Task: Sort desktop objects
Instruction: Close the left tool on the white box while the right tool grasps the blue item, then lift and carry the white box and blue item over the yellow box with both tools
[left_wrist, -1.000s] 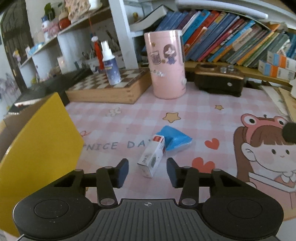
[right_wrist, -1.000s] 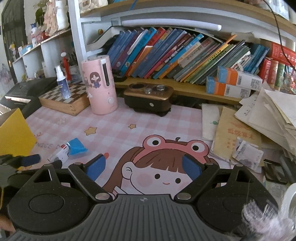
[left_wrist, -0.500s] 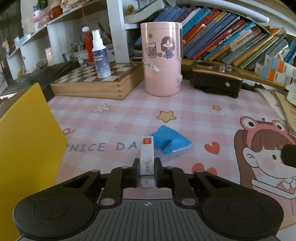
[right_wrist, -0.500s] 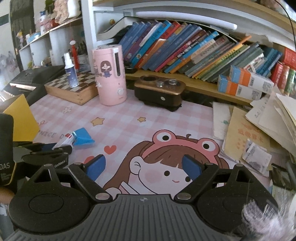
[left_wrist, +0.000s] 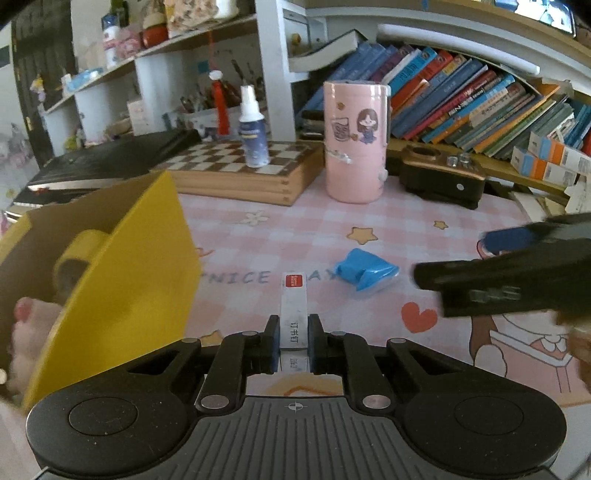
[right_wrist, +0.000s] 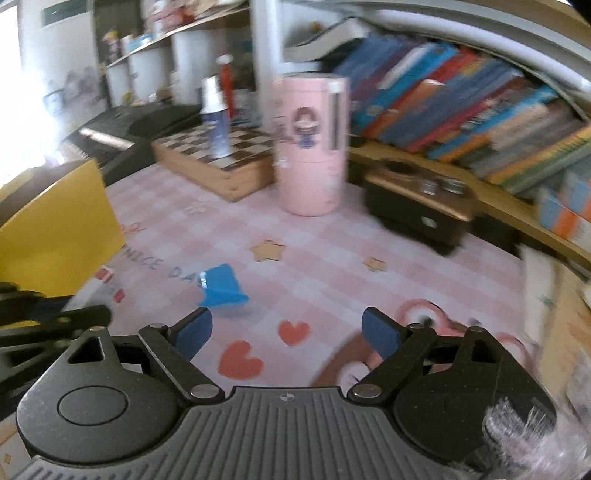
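Right wrist view blurred; staple box (right_wrist: 109, 286) half hidden behind left tool (right_wrist: 55, 321).

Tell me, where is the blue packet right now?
In the left wrist view, the blue packet lies on the pink desk mat, just right of the small white box.

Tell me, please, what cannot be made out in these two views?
- Left wrist view: the yellow box's contents; its flap hides most of the tape roll.
- Left wrist view: the staple box's lower end, hidden by the left gripper.
- Right wrist view: book titles, lost to motion blur.
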